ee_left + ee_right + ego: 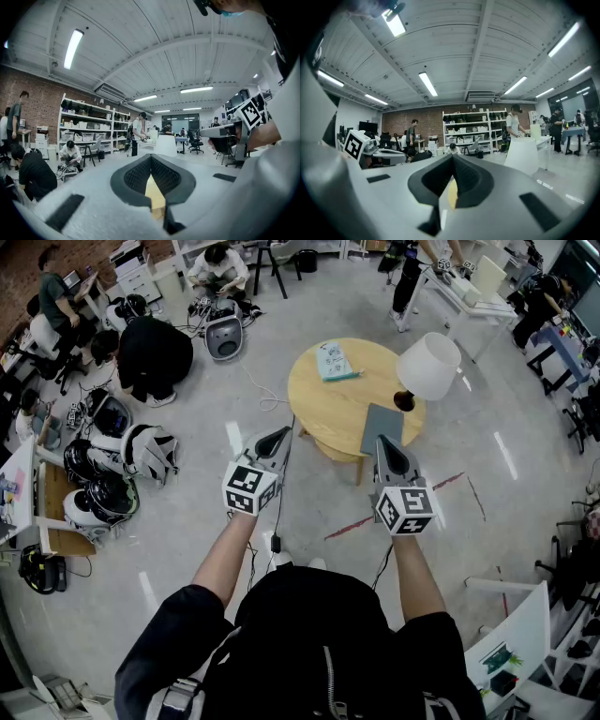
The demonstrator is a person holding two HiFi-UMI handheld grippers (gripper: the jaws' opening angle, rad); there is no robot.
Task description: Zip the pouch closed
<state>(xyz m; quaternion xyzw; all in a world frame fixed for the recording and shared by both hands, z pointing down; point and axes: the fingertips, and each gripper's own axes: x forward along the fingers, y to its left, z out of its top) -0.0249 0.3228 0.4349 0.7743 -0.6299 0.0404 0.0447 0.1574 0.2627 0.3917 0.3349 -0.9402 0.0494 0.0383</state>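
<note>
Grey and flat, the pouch (382, 427) lies on the lower right part of the round wooden table (323, 404) in the upper middle of the head view. It sits just below a white lamp (428, 365) and well right of a greenish packet (335, 362). We hold the right gripper (382, 440) so that its tip overlaps the pouch's lower edge in that view. From there we cannot tell whether it touches the pouch. Its own view looks out across the room to the shelves, with the jaws pressed together and nothing between them. The left gripper (284, 431) points at the table's lower left edge, apart from the pouch and to its left. Its jaws are also clenched on nothing. Our two bare forearms, the left arm (223, 554) and the right arm (417, 568), reach up the frame from black sleeves at the bottom centre. They carry the grippers side by side, close to level and aimed at the table. Each gripper view catches the other gripper's marker cube at its edge, the left gripper view at right and the right gripper view at left.
</note>
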